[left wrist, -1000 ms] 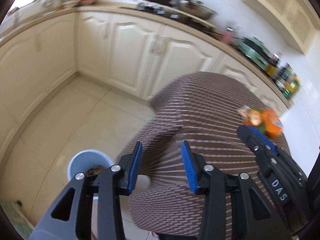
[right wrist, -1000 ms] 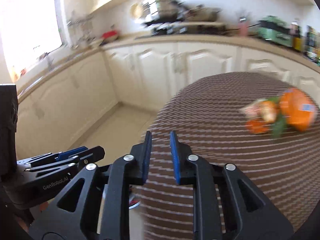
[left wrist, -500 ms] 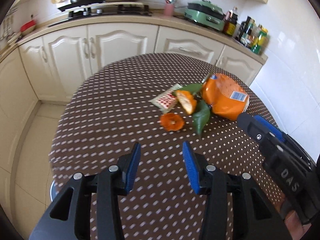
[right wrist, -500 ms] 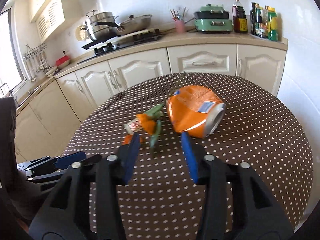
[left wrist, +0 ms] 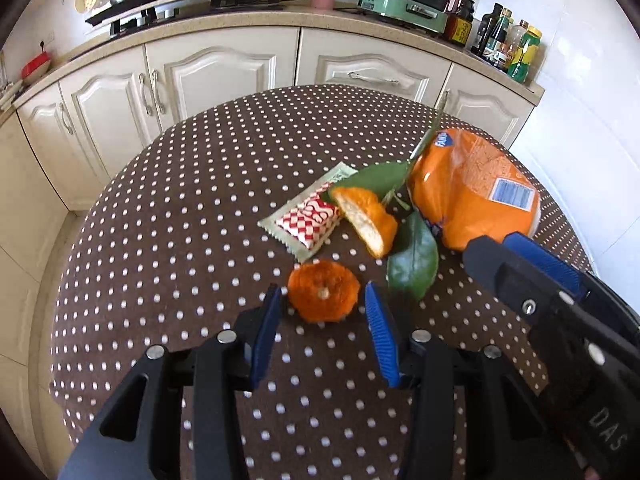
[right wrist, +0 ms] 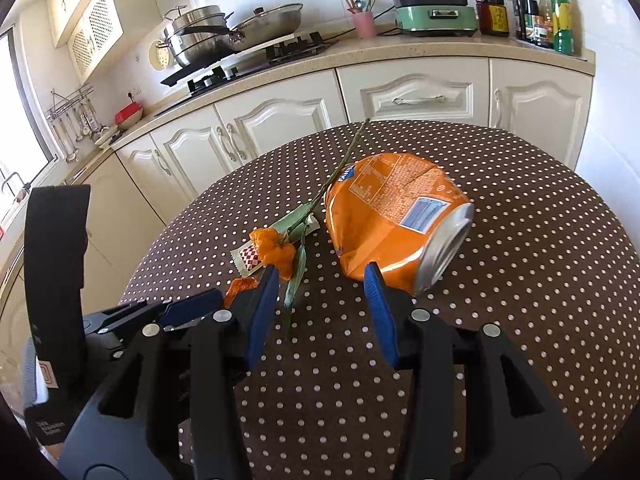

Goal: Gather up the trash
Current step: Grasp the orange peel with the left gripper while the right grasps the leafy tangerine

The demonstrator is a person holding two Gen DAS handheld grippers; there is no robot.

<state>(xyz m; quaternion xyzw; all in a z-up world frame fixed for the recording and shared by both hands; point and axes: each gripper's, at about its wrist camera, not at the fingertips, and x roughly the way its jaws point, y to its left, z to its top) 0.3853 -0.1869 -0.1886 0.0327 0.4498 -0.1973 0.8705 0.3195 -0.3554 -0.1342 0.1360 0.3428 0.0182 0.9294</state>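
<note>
Dotted tablecloth (left wrist: 168,240), peel (left wrist: 323,296) between jaws

Bright daylight fills both views, strongest at the window (right wrist: 16,152) on the left edge of the right wrist view, which is blown out white. The wall tiles (left wrist: 592,92) carry soft glare. Both pictures are sharp, without motion blur. Fisheye distortion bends the cabinets (right wrist: 280,120) and rounds the table (left wrist: 192,216); black vignetting fills the corners. Short, soft shadows lie under the crushed can (right wrist: 392,216).

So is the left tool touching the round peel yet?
Apart. In the left wrist view the left tool frames the round peel, with dotted cloth visible between each blue pad and the peel.
</note>
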